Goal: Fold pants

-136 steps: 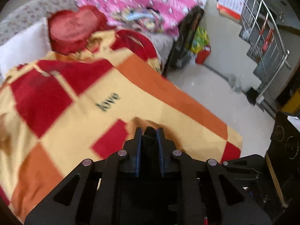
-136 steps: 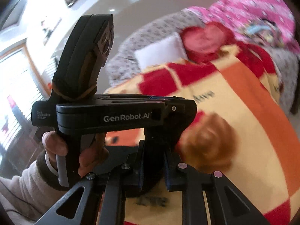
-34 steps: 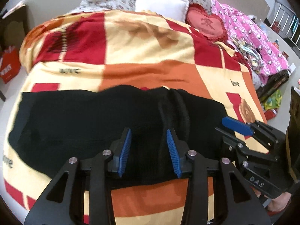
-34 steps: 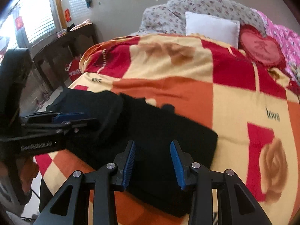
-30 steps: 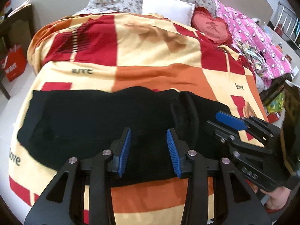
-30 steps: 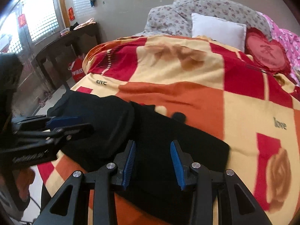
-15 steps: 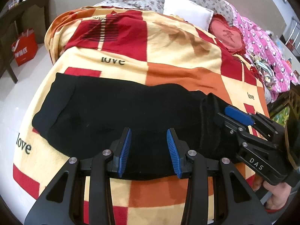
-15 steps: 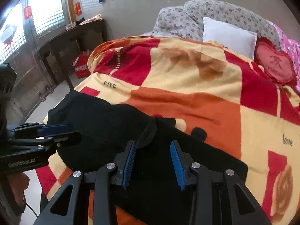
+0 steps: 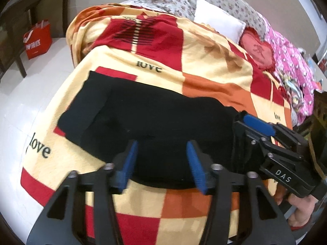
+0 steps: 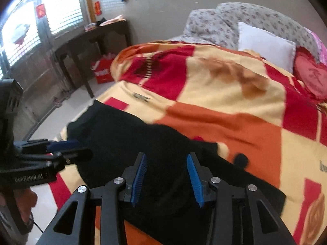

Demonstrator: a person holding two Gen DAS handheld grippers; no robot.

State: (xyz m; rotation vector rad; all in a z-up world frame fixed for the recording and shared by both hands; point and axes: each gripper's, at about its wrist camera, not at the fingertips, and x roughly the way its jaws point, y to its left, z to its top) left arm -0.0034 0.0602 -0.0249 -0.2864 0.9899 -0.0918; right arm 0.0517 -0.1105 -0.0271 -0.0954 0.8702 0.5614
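Black pants [image 9: 147, 122] lie flat across the near part of a bed, legs running to the left, on a red, orange and yellow checked blanket [image 9: 204, 49]. My left gripper [image 9: 162, 167] is open and empty, hovering over the pants' near edge. My right gripper [image 10: 166, 180] is open and empty above the pants [image 10: 126, 138] near their right end. The right gripper also shows in the left wrist view [image 9: 253, 124] at the pants' right end. The left gripper shows at the left of the right wrist view [image 10: 67, 149].
A white pillow [image 9: 218, 24], a red heart cushion [image 9: 257, 51] and a pink quilt [image 9: 290, 65] lie at the bed's far side. A dark wooden table [image 10: 92, 38] and a red bag [image 10: 102, 71] stand on the floor to the left.
Both grippers were shut 4.5 s ago and are open now. The pants now lie spread on the blanket. Over the last second both views have drifted left along the pants.
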